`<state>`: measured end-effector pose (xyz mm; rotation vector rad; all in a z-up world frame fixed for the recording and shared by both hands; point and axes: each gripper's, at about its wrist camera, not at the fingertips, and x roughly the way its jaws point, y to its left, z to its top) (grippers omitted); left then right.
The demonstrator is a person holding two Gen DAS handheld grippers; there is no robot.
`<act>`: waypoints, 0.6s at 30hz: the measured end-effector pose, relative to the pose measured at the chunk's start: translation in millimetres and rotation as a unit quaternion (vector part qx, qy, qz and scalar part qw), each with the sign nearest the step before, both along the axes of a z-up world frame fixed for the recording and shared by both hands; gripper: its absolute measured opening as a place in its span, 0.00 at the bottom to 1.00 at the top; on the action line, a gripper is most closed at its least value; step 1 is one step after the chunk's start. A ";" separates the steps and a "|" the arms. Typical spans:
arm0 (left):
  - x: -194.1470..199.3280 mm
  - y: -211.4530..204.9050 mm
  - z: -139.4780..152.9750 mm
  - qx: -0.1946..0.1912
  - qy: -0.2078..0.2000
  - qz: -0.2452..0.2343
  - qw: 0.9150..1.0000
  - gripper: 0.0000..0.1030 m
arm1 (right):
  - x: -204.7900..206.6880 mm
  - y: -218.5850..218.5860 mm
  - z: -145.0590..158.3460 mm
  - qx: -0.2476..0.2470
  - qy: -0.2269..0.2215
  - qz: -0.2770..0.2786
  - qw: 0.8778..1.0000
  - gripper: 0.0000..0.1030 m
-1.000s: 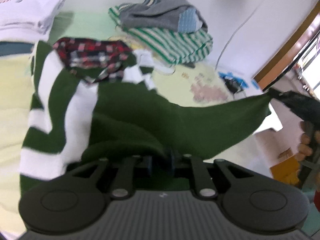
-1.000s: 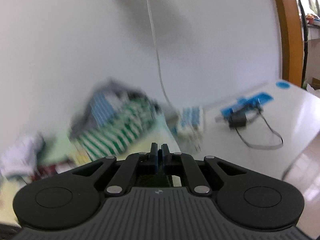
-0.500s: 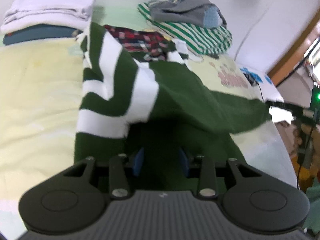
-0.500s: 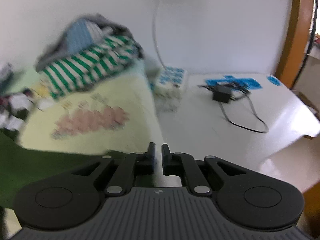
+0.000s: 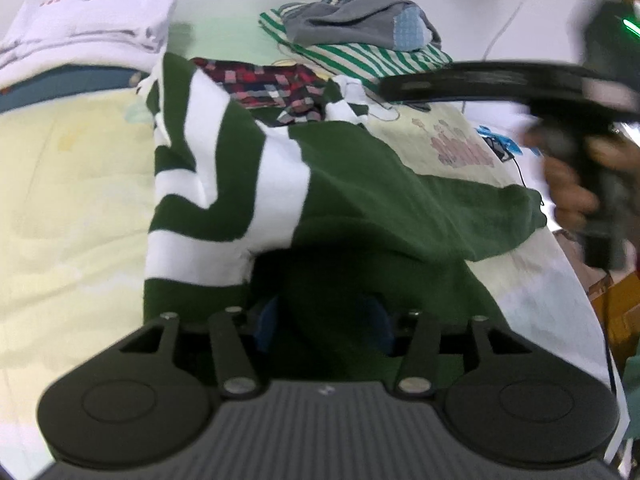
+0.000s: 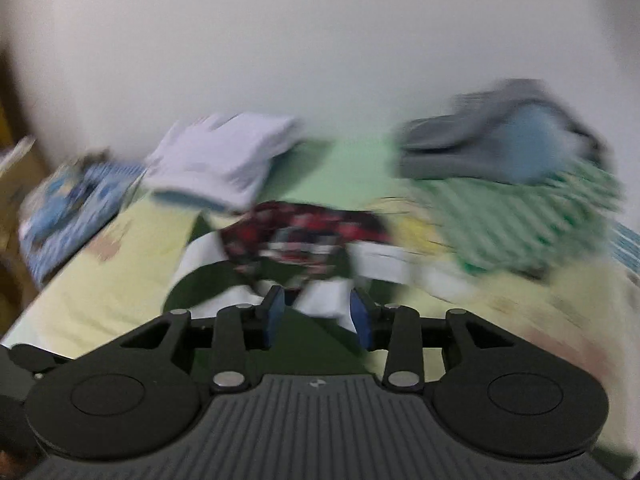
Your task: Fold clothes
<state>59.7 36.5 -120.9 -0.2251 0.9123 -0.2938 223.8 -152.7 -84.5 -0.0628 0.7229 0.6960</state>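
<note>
A dark green garment with white stripes (image 5: 360,200) lies in a loose fold on the yellow bed sheet (image 5: 60,200). My left gripper (image 5: 325,326) hovers low over its near edge. Its jaws are opening, and a hump of green cloth sits between the blue pads without being pinched. My right gripper (image 6: 318,314) points at the same garment (image 6: 208,284) from the other side. Its jaws are opening with nothing between them. In the left wrist view its blurred black body (image 5: 500,84) and a person's hand (image 5: 568,184) hang above the garment's right corner.
A red plaid garment (image 5: 276,88) lies at the green one's far end. Behind it a grey garment (image 5: 360,20) tops a green-striped pile (image 5: 380,54). A folded white stack (image 5: 88,28) sits at the back left. A white table with a cable (image 5: 508,148) adjoins the bed's right side.
The stretched green cloth has dropped onto the bed. My left jaws have spread apart. My right gripper let go of the cloth's corner, swung left over the bed, and its jaws parted.
</note>
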 end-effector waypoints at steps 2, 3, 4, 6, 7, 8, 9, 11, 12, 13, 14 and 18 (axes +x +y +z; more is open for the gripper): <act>-0.3 2.5 -0.9 -0.008 -0.002 -0.002 1.000 0.54 | 12.9 24.4 -15.9 -0.024 0.021 0.033 0.999 0.38; -0.5 4.0 -1.4 -0.013 -0.002 -0.004 1.000 0.55 | 16.9 34.2 -22.7 -0.039 0.024 0.046 0.998 0.38; -0.6 5.5 -1.9 -0.018 -0.003 -0.005 1.000 0.55 | 18.1 40.4 -27.0 -0.051 0.020 0.057 0.997 0.38; -0.5 8.5 -2.7 -0.027 -0.003 -0.007 1.000 0.55 | 18.4 48.8 -33.2 -0.072 0.009 0.076 0.994 0.38; -0.5 10.5 -2.0 -0.034 -0.002 -0.008 0.999 0.54 | 18.9 50.5 -33.2 -0.080 0.006 0.082 0.993 0.30; -0.8 12.7 -0.7 -0.041 -0.002 -0.010 0.999 0.53 | 17.6 48.4 -29.7 -0.080 0.002 0.085 0.993 0.22; -1.1 14.9 0.7 -0.049 -0.001 -0.012 0.999 0.48 | 15.4 44.8 -25.2 -0.076 -0.003 0.087 0.993 0.05; -0.2 20.2 6.2 -0.061 -0.011 -0.009 0.998 0.48 | 11.3 37.1 -17.0 -0.067 -0.012 0.088 0.994 0.03; 0.4 22.9 9.3 -0.067 -0.017 -0.007 0.998 0.48 | 11.7 32.8 -13.6 -0.063 -0.016 0.083 0.994 0.03; 4.4 24.2 10.7 -0.073 -0.019 -0.004 0.997 0.48 | 11.7 29.0 -11.1 -0.062 -0.020 0.078 0.995 0.03; 10.9 25.8 9.8 -0.084 -0.015 -0.002 0.996 0.48 | 11.1 25.5 -9.1 -0.061 -0.025 0.073 0.995 0.03; 32.8 23.2 -1.0 -0.095 0.004 0.000 0.995 0.45 | 16.4 16.7 -15.1 -0.083 -0.027 0.032 0.996 0.03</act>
